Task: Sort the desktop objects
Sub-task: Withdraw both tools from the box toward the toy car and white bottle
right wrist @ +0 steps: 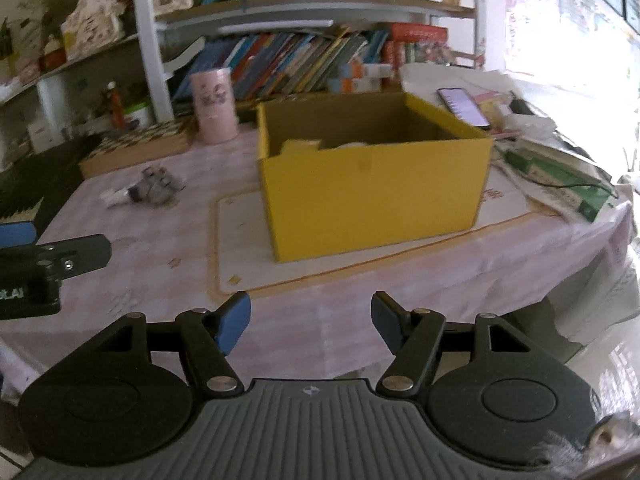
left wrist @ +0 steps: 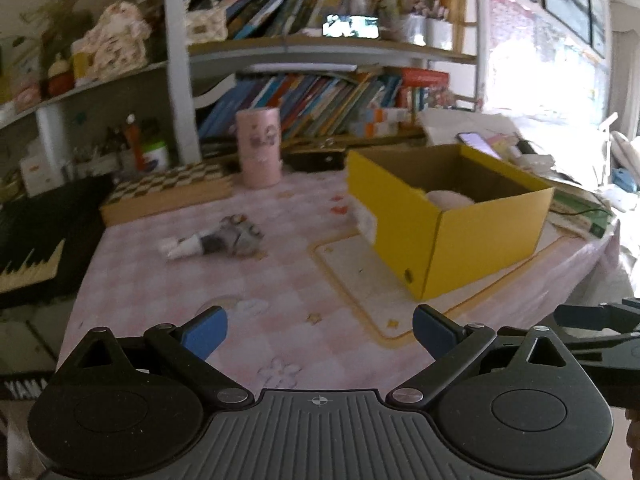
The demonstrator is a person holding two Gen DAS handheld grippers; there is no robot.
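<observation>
An open yellow cardboard box (left wrist: 460,240) (right wrist: 372,204) stands on a pale mat on the pink checked tablecloth, with a pale rounded thing (left wrist: 448,200) inside. A small grey and white cluttered object (left wrist: 216,240) (right wrist: 148,192) lies on the cloth to the box's left. My left gripper (left wrist: 320,332) hangs open over the near cloth, nothing between its blue pads. My right gripper (right wrist: 311,326) is open and empty near the table's front edge, facing the box. The left gripper's fingers (right wrist: 60,256) show at the left edge of the right wrist view.
A pink cylindrical tin (left wrist: 258,146) (right wrist: 214,106) and a checkered board (left wrist: 168,192) sit at the back left. A phone (right wrist: 464,106), papers and a green strip (right wrist: 560,184) lie right of the box. A keyboard (left wrist: 36,248) borders the left side. Bookshelves rise behind.
</observation>
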